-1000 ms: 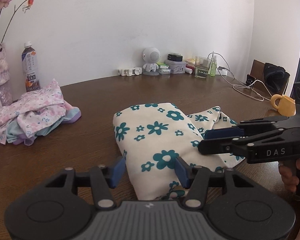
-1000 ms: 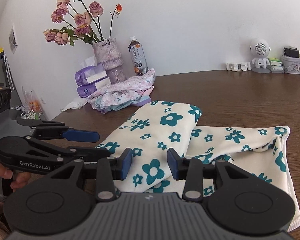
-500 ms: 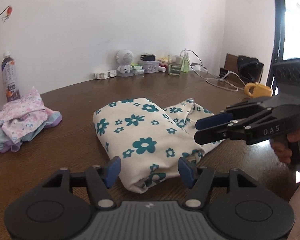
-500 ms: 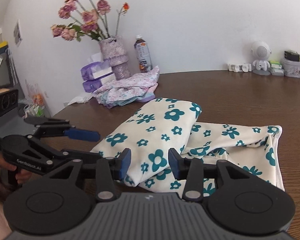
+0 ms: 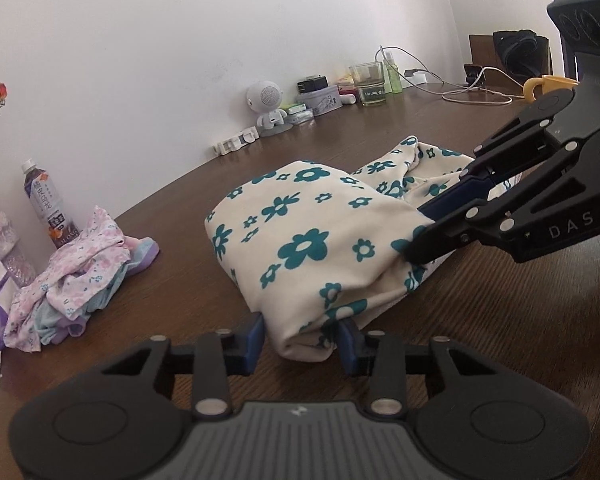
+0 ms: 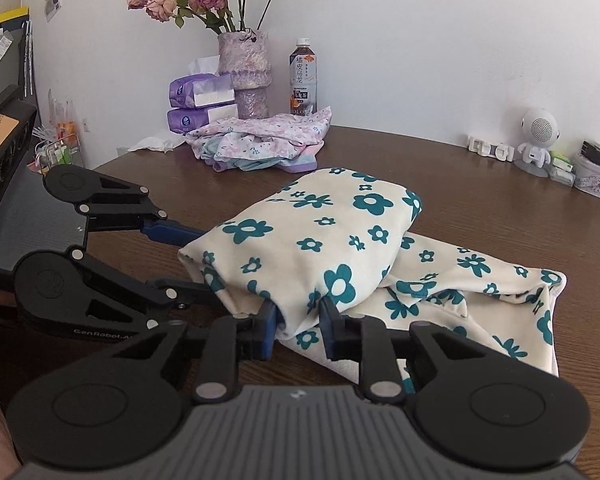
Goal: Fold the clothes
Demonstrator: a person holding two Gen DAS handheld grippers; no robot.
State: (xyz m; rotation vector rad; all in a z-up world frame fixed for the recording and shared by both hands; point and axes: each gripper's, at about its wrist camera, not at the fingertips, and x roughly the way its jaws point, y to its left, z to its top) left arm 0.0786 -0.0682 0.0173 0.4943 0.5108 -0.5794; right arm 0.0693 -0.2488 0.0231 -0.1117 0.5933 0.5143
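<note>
Dark wooden table [image 5: 500,320] against white wall [image 5: 180,60].

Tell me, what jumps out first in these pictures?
A cream cloth with teal flowers lies bunched mid-table, and both grippers have their jaws around its near edge: the left gripper at one corner, the right gripper at the other. Behind it, against the wall, a vase of dried roses stands beside a bottle, with a pile of pastel clothes in front.

left wrist: low, close, faces right | right wrist: faces left | shared: floral cloth [image 5: 312,240]
</note>
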